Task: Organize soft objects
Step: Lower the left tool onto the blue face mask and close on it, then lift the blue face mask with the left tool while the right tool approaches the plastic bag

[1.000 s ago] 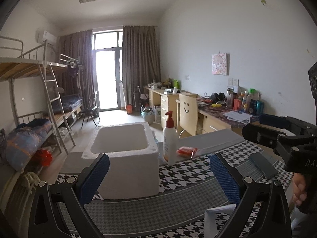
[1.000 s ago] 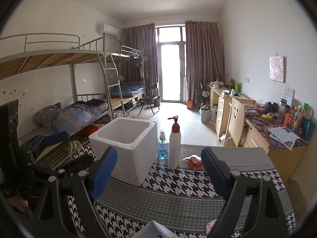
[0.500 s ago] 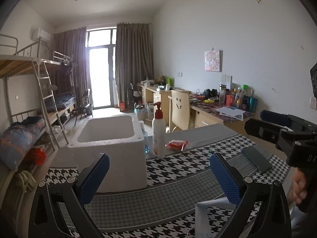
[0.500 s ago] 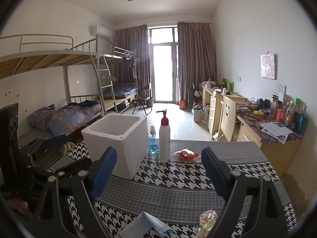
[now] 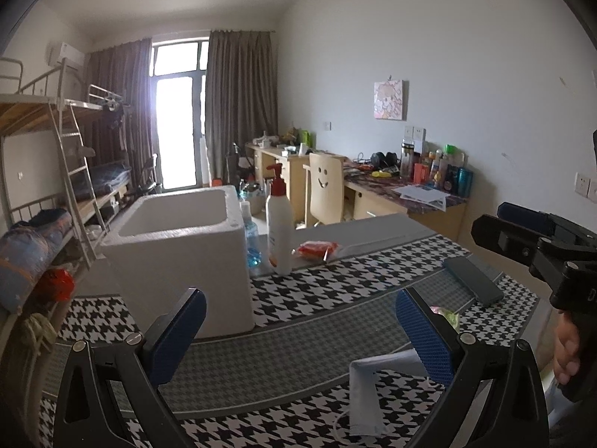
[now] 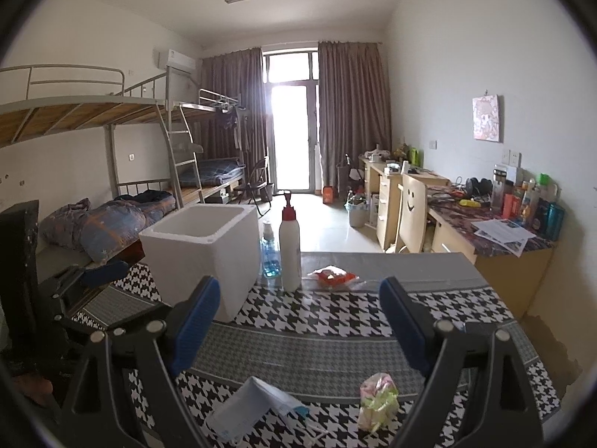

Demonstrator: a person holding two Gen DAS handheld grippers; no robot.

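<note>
A folded pale blue face mask [image 5: 367, 392] [image 6: 250, 408] lies on the houndstooth tablecloth near the front edge. A small pink and green wrapped bundle [image 6: 377, 397] [image 5: 444, 315] lies to its right. A white foam box [image 5: 179, 254] [image 6: 203, 250], open on top, stands at the left of the table. My left gripper [image 5: 298, 332] is open and empty, held above the cloth just behind the mask. My right gripper [image 6: 298, 328] is open and empty, held above the mask and the bundle. The right gripper also shows at the right edge of the left wrist view [image 5: 537, 239].
A white pump bottle with a red top [image 5: 280, 227] [image 6: 290, 246] and a small blue bottle [image 6: 269, 255] stand beside the box. A red snack packet [image 5: 317, 249] [image 6: 332, 274] lies behind. A dark flat case [image 5: 472, 280] lies at the right. Desks, a chair and bunk beds stand beyond.
Both grippers have pulled back and tilted down, so the mask and the wrapped bundle have come further into view. The jaws have stayed open.
</note>
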